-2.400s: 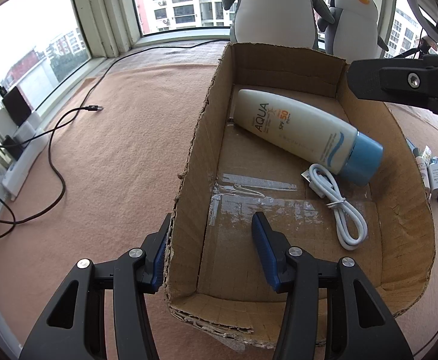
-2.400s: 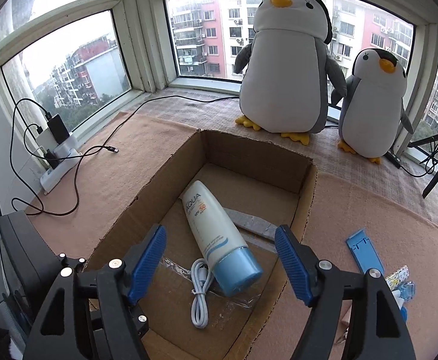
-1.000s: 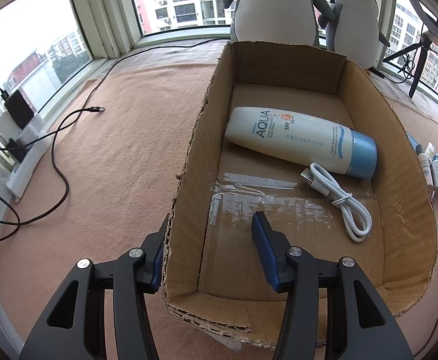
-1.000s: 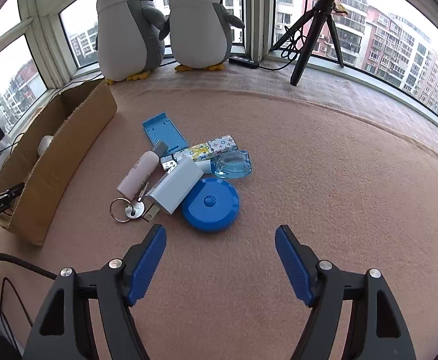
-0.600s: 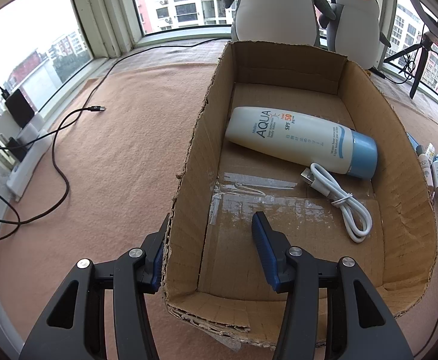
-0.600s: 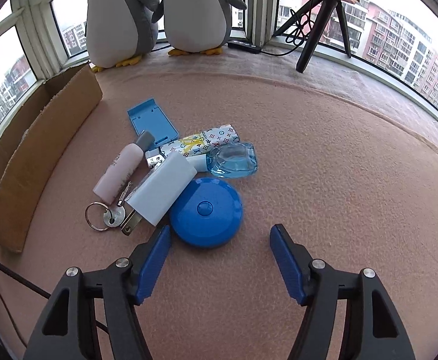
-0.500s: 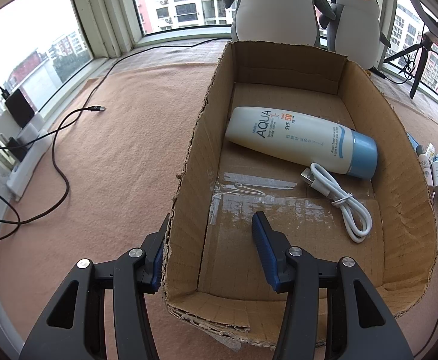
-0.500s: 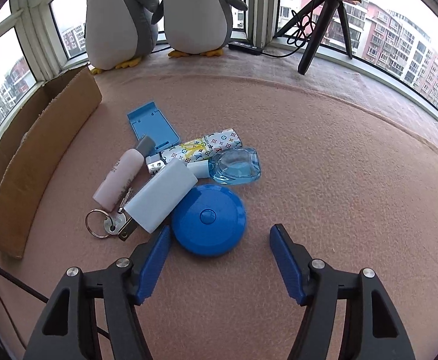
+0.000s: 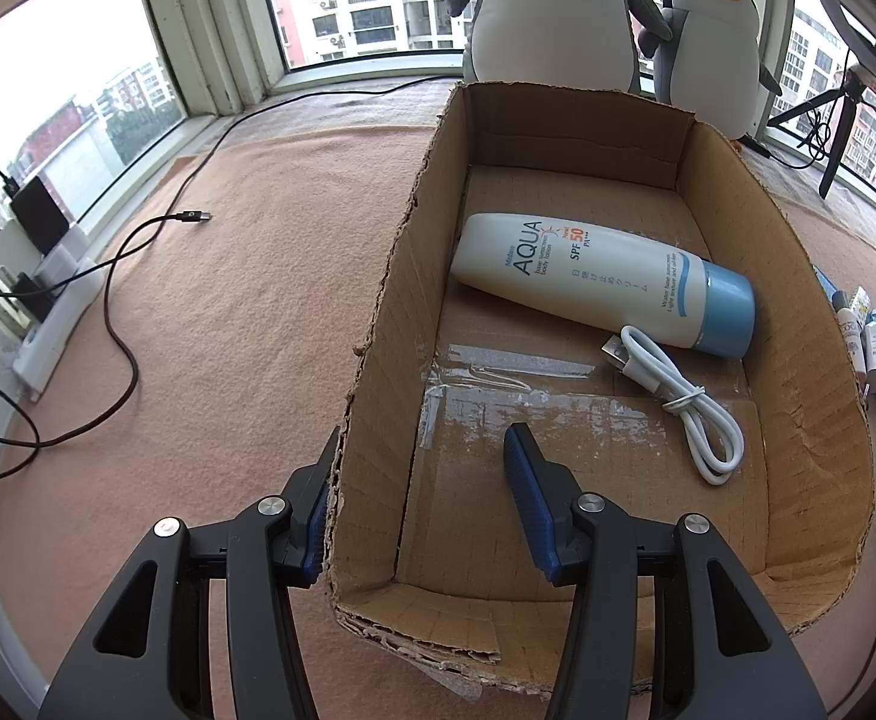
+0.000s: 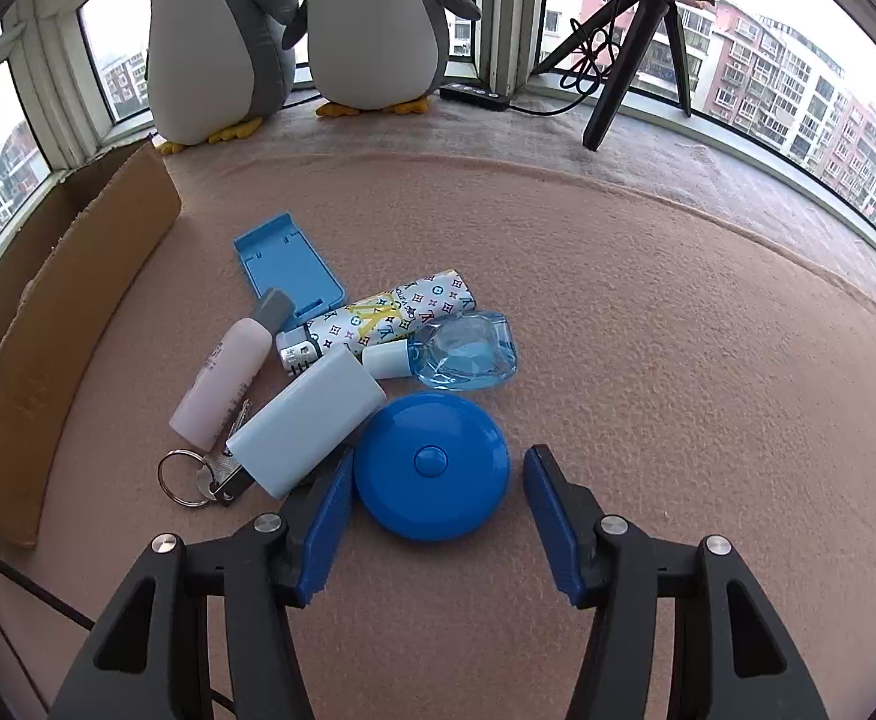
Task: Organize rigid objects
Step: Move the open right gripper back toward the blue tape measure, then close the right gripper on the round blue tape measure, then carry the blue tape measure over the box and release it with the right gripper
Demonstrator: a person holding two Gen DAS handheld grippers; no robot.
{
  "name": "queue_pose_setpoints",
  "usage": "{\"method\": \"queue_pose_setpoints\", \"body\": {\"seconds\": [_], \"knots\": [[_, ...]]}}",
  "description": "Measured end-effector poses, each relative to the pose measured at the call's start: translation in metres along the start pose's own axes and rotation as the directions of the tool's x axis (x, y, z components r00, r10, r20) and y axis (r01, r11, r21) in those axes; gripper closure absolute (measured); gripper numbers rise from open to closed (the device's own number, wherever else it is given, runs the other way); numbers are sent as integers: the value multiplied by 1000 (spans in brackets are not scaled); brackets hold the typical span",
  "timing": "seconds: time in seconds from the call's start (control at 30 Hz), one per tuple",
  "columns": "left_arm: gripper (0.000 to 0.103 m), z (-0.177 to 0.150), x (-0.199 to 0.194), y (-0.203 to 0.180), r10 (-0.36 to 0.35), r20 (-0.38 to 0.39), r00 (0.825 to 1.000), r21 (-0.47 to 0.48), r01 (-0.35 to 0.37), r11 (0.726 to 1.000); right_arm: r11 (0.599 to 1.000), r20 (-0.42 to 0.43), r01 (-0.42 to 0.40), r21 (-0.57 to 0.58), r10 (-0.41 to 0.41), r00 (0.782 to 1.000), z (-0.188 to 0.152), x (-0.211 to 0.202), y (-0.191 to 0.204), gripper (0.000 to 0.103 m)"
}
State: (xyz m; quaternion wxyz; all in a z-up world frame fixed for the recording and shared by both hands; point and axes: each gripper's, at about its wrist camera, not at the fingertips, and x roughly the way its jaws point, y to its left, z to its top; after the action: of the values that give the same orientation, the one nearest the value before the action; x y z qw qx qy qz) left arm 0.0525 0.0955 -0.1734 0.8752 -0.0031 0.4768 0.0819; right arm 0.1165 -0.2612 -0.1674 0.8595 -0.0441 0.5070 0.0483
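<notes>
A cardboard box (image 9: 378, 324) holds a white sunscreen bottle (image 9: 600, 282) and a coiled white cable (image 9: 684, 402). My left gripper (image 9: 420, 498) is open and straddles the box's near left wall. In the right wrist view a pile lies on the mat: a round blue tape measure (image 10: 432, 465), a white charger (image 10: 303, 420), a key ring (image 10: 189, 477), a pink bottle (image 10: 222, 381), a patterned tube (image 10: 396, 312), a clear blue bottle (image 10: 462, 357) and a blue phone stand (image 10: 285, 267). My right gripper (image 10: 438, 510) is open, its jaws on either side of the tape measure.
Two plush penguins (image 10: 294, 30) stand at the window sill. A tripod (image 10: 636, 30) stands at the back right. A black cable (image 9: 120, 300) and a power strip (image 9: 48, 324) lie left of the box. The box's side (image 10: 66, 312) shows left of the pile.
My right gripper has swung from the box to the pile and moved down and forward until the tape measure sits between its jaws. The left gripper has not moved.
</notes>
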Motion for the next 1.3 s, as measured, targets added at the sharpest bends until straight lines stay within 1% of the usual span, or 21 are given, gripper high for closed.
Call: {"method": "queue_pose_setpoints", "body": {"seconds": [0.03, 0.63, 0.87, 0.93, 1.07, 1.17, 1.3], "knots": [[53, 0, 0, 0, 0, 0, 1000, 0, 0, 1000, 1000, -2, 1, 1, -1, 1000, 0, 0, -1, 57], [53, 0, 0, 0, 0, 0, 1000, 0, 0, 1000, 999, -19, 24, 36, -23, 1000, -11, -9, -31, 57], [53, 0, 0, 0, 0, 0, 1000, 0, 0, 1000, 999, 7, 33, 31, -34, 999, -10, -25, -30, 57], [53, 0, 0, 0, 0, 0, 1000, 0, 0, 1000, 999, 22, 30, 28, -30, 999, -5, -33, -26, 57], [53, 0, 0, 0, -1, 0, 1000, -1, 1, 1000, 1000, 66, -6, 0, 6, 998, 10, -52, -9, 57], [53, 0, 0, 0, -1, 0, 1000, -1, 1, 1000, 998, 100, -42, -41, 45, 994, 23, -67, 13, 57], [53, 0, 0, 0, -1, 0, 1000, -1, 1, 1000, 988, 128, -109, -109, 122, 984, 39, -83, 52, 57]]}}
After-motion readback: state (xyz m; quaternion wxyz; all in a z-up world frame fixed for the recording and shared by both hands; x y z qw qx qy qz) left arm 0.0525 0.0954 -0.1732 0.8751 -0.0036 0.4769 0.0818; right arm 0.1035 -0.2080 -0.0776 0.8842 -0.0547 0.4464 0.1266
